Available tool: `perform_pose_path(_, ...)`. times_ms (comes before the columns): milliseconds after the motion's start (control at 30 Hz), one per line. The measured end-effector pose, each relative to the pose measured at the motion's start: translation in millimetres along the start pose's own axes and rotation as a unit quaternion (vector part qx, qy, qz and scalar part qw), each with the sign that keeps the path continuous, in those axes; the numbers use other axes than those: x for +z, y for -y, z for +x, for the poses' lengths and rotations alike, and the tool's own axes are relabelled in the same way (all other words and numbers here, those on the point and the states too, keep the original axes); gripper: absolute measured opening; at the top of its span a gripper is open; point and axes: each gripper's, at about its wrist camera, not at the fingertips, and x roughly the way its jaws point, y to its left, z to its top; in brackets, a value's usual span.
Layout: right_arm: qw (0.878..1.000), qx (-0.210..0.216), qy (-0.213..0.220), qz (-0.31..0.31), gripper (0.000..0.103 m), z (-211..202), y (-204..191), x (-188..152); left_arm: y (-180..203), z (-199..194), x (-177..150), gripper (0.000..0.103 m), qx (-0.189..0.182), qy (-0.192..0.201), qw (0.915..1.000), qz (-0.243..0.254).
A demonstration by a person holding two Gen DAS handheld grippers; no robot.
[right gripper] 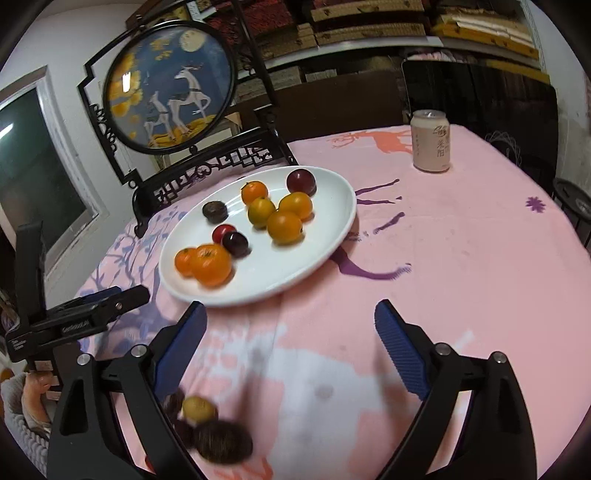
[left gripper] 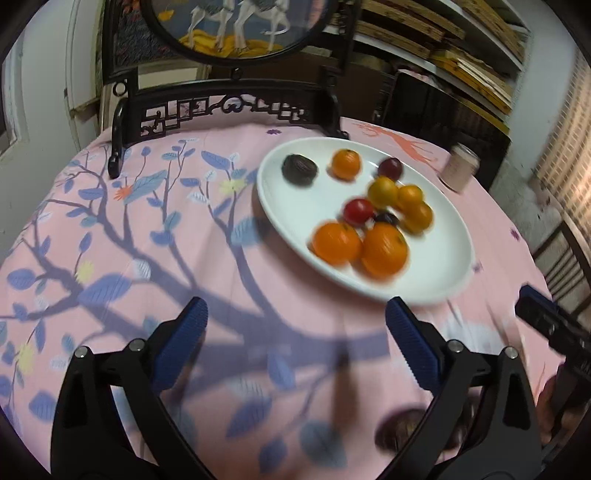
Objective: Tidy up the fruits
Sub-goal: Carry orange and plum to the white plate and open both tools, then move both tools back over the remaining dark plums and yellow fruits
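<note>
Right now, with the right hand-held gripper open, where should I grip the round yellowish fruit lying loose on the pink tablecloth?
Grip the round yellowish fruit across its widest middle, coming from above. Dark fruits crowd its near and left sides, so probably only a top-down approach by the right hand-held gripper clears them.

Pink tablecloth (right gripper: 461,258) bears white plate (right gripper: 332,229), can (right gripper: 431,142), loose fruit (right gripper: 221,441).

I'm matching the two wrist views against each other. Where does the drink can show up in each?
Left wrist: the can stands at upper right, blurred, just right of the white plate.
Right wrist: the can stands upright at upper right, well beyond the plate, on the pink cloth.
Shared landmark: the round deer screen behind the plate.
</note>
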Motion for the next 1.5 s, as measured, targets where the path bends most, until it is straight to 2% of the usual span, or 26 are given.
perform_pose_path(133,1.000,-0.008,0.025,0.000,0.099,-20.5,2.7,-6.3,19.7,-23.7,-28.0,0.100,-0.003,0.007,0.9983,0.058)
perform_pose_path(333,0.999,-0.005,0.028,0.047,0.100,-24.3,21.1,-2.8,41.3,-29.4,-56.3,0.100,-0.011,-0.016,0.9917,0.127)
perform_pose_path(533,0.994,0.014,0.019,0.103,0.100,-23.8,40.2,-0.7,52.9,-25.5,-64.1,0.100,-0.023,-0.030,0.9872,0.155)
perform_pose_path(733,0.994,0.018,0.008,0.110,0.100,-21.7,40.9,-1.6,59.3,-11.2,-69.9,0.101,-0.004,-0.054,0.9827,0.177)
perform_pose_path(833,0.995,0.016,0.010,0.097,0.100,-22.6,35.3,-1.6,50.4,-9.3,-63.1,0.101,0.025,-0.041,0.9846,0.168)
perform_pose_path(900,0.996,0.014,0.009,0.091,0.100,-22.0,33.5,-1.4,35.5,-6.1,-54.7,0.101,0.072,-0.029,0.9867,0.143)
perform_pose_path(933,0.996,0.015,0.009,0.088,0.100,-21.7,32.1,-1.6,20.7,-1.5,-49.7,0.101,0.109,-0.032,0.9867,0.116)
perform_pose_path(967,0.996,0.016,0.008,0.085,0.100,-21.4,31.2,-1.8,12.8,-0.1,-47.5,0.101,0.111,-0.037,0.9882,0.098)
perform_pose_path(1033,0.997,0.019,0.007,0.078,0.100,-21.3,28.4,-2.1,-3.5,-0.7,-43.6,0.101,0.075,-0.044,0.9949,0.050)
perform_pose_path(1067,0.997,0.020,0.006,0.072,0.100,-21.4,25.9,-2.7,-5.3,-2.0,-43.3,0.101,0.067,-0.042,0.9960,0.041)
perform_pose_path(1167,0.999,0.014,0.002,0.043,0.100,-20.3,15.1,-6.9,3.8,-4.6,-45.3,0.101,0.071,-0.034,0.9948,0.065)
perform_pose_path(1300,1.000,0.012,-0.022,0.005,0.100,-16.5,-1.5,-20.5,16.6,-1.4,-50.2,0.101,0.075,-0.042,0.9919,0.093)
perform_pose_path(1500,0.998,0.012,-0.038,-0.053,0.100,-20.3,-23.9,-41.4,6.0,6.0,-47.4,0.101,0.062,-0.059,0.9942,0.064)
